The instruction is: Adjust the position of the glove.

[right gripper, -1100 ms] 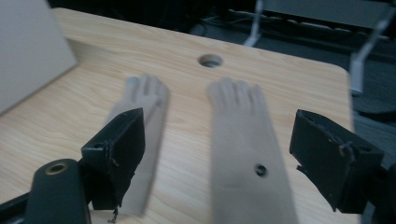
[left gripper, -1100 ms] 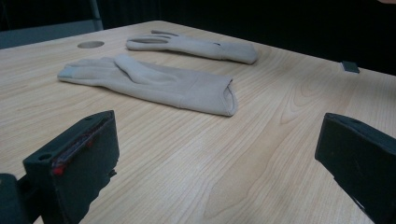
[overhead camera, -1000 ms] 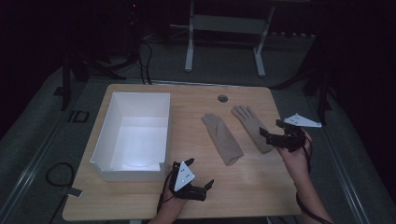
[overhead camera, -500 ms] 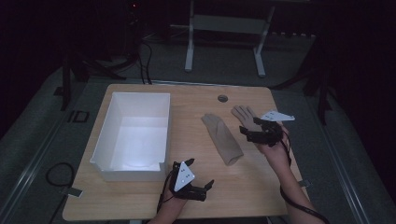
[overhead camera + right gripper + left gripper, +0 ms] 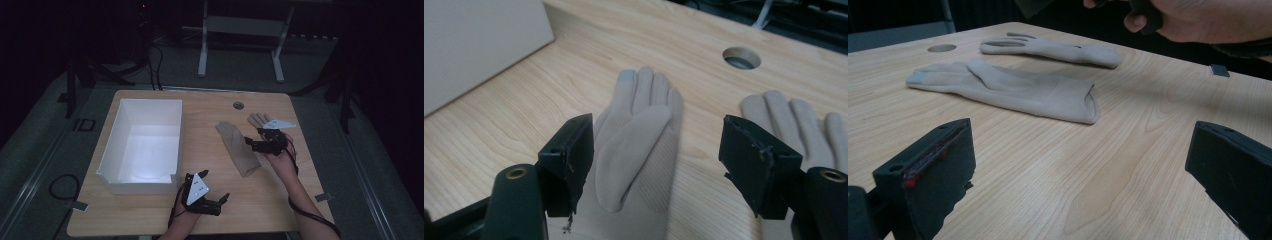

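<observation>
Two beige gloves lie flat on the wooden table (image 5: 150, 220). The nearer glove (image 5: 239, 147) (image 5: 639, 135) (image 5: 1013, 90) has its thumb folded over the palm. The second glove (image 5: 258, 120) (image 5: 784, 115) (image 5: 1053, 49) lies just beyond it to the right. My right gripper (image 5: 251, 144) (image 5: 656, 160) hovers low over the nearer glove; its jaws have just been closing but still stand apart, with the glove beneath the gap and no pad pressing on it. My left gripper (image 5: 222, 204) (image 5: 1083, 165) rests near the front edge, open, with nothing in it.
A white open box (image 5: 142, 145) (image 5: 479, 40) stands on the left half of the table. A round cable hole (image 5: 238, 105) (image 5: 741, 57) sits near the far edge. The hand holding the right gripper (image 5: 1198, 20) shows at the top of the left gripper view.
My right gripper has moved left and down from beside the right-hand glove to just over the nearer glove, jaws narrower. The left gripper has stayed put.
</observation>
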`<act>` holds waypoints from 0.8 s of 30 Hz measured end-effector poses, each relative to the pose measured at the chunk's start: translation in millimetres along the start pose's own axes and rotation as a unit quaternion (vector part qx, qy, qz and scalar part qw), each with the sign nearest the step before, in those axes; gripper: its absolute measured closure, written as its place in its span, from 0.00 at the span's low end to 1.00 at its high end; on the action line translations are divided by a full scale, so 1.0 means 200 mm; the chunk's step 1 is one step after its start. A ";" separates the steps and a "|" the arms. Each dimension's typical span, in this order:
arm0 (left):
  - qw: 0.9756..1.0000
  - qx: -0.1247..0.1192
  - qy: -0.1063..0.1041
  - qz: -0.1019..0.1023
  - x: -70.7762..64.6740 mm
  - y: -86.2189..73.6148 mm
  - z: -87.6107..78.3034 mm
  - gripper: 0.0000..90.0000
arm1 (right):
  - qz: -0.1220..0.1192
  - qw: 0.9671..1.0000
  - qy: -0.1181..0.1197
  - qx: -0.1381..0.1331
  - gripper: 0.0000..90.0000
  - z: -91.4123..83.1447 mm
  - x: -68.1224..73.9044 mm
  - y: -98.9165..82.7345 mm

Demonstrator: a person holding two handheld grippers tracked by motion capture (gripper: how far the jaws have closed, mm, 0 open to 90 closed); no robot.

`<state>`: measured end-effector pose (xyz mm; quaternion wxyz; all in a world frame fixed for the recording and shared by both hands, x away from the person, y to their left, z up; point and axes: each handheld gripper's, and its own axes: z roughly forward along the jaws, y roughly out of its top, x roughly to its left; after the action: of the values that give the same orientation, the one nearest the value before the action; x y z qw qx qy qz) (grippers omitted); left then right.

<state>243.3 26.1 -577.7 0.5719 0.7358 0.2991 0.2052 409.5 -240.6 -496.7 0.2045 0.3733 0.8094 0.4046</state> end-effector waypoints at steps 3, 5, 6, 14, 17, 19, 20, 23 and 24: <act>1.000 0.001 0.001 0.004 0.00 0.00 0.00 0.00 | 0.005 1.000 0.003 0.007 0.34 0.04 0.00 -0.01; 1.000 0.000 0.002 0.007 -0.01 0.00 0.00 0.00 | 0.006 1.000 0.003 0.011 0.36 0.07 0.00 -0.02; 1.000 0.000 0.001 0.008 -0.01 0.00 0.00 0.00 | 0.006 1.000 0.006 0.015 0.36 0.09 0.00 -0.02; 1.000 0.000 0.001 0.011 -0.01 0.00 0.00 0.00 | 0.004 0.999 0.006 0.039 0.44 0.20 0.01 -0.06; 1.000 0.001 0.000 0.018 -0.02 0.00 0.00 0.00 | 0.005 0.999 0.007 0.050 0.47 0.24 0.00 -0.08; 1.000 0.001 -0.001 0.018 -0.02 0.00 0.00 0.00 | 0.005 0.998 0.004 0.055 0.48 0.26 0.00 -0.08; 1.000 0.001 -0.002 0.016 -0.02 0.00 0.00 0.00 | 0.005 0.998 0.005 0.057 0.49 0.27 0.00 -0.09; 1.000 0.001 -0.003 0.012 -0.01 0.00 0.00 0.00 | 0.004 0.998 0.004 0.058 0.52 0.29 0.00 -0.09; 1.000 0.001 -0.003 0.010 -0.01 0.00 0.00 0.00 | 0.008 0.998 0.007 0.058 0.54 0.31 -0.01 -0.10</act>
<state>241.5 24.4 -577.5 0.5703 0.7398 0.2898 0.2084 441.4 -219.0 -549.5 0.1735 0.3880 0.8299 0.3613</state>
